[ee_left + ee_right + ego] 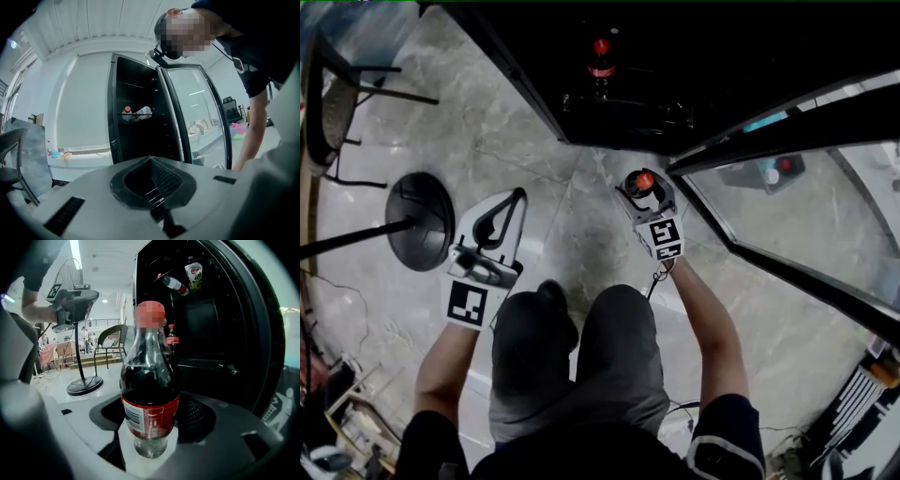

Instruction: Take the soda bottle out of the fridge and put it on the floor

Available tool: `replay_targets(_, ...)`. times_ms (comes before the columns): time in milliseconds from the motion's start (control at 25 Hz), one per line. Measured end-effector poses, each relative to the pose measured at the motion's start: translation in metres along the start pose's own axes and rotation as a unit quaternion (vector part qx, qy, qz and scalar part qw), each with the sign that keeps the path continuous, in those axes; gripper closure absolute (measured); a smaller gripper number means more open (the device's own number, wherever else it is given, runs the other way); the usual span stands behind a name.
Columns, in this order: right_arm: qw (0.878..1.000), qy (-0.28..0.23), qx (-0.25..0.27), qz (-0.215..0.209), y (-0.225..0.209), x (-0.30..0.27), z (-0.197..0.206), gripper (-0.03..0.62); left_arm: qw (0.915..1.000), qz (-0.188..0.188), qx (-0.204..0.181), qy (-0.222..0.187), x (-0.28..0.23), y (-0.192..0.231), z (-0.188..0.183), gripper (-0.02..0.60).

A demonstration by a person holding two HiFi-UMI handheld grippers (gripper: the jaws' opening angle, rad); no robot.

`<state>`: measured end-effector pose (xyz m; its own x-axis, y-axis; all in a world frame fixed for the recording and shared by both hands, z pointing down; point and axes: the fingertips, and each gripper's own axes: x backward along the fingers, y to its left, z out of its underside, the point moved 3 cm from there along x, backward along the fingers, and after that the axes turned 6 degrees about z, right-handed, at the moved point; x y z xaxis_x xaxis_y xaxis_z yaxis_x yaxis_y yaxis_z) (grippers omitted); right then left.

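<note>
- Head view: the fridge (628, 103) is open and dark inside, and its glass door (797, 202) swings out to the right. One second bottle (600, 64) with a red cap stands on a shelf inside.
- On the marble floor (572, 216), at the left, are the round base of a fan stand (420, 220) and a chair (333, 108). Both are well apart from the fridge opening.
- The right gripper (649, 192) holds the soda bottle (643, 180) upright, outside the fridge, just before the opening and near the door's edge. I cannot tell if its bottom touches the floor.
- The left gripper (517, 197) is over the floor, between the fan stand base and the person's knees.
- Left gripper view: its jaws are together and nothing is between them. Beyond them a middle shelf of the fridge carries a bottle and a pale packet.
- Right gripper view: the jaws are clamped on the lower part of the soda bottle, at the red label. Dark drink fills the bottle up to its shoulder.
- Behind it, on a higher shelf of the fridge, a lying bottle (174, 284) is tilted beside a cup (194, 275).
</note>
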<state>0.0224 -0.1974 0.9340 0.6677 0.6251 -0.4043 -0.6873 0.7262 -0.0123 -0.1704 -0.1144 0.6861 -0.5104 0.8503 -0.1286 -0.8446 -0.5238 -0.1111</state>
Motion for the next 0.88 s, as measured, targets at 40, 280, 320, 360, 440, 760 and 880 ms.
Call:
replay_targets(40,1.0,0.001,0.0,0.0,0.0,-0.002,0.007,0.275,1.0,0.001,-0.001,0.0,-0.001,0.0,0.004,0.558)
replay_targets(280,1.0,0.01,0.005,0.007,0.002,-0.014,0.045,0.275,1.0,0.002,-0.006,-0.003,-0.002,-0.002,0.024,0.558)
replay_targets(320,1.0,0.011,0.004,0.01,0.001,-0.015,0.05,0.275,1.0,0.003,-0.008,-0.003,-0.002,-0.003,0.026,0.558)
replay_targets(360,1.0,0.012,0.003,0.013,0.001,-0.017,0.054,0.275,0.9999,0.005,-0.01,-0.002,-0.002,-0.003,0.028,0.558)
replay_targets(440,1.0,0.012,0.001,0.016,0.002,-0.019,0.062,0.275,0.9999,0.008,-0.014,-0.001,-0.002,-0.004,0.033,0.558)
replay_targets(760,1.0,0.02,-0.003,0.023,0.004,-0.035,0.096,0.275,0.9998,0.01,-0.017,-0.005,-0.003,-0.002,0.054,0.558)
replay_targets(880,0.999,0.019,-0.004,0.028,0.003,-0.041,0.107,0.275,0.9997,0.014,-0.022,-0.006,-0.003,-0.002,0.059,0.558)
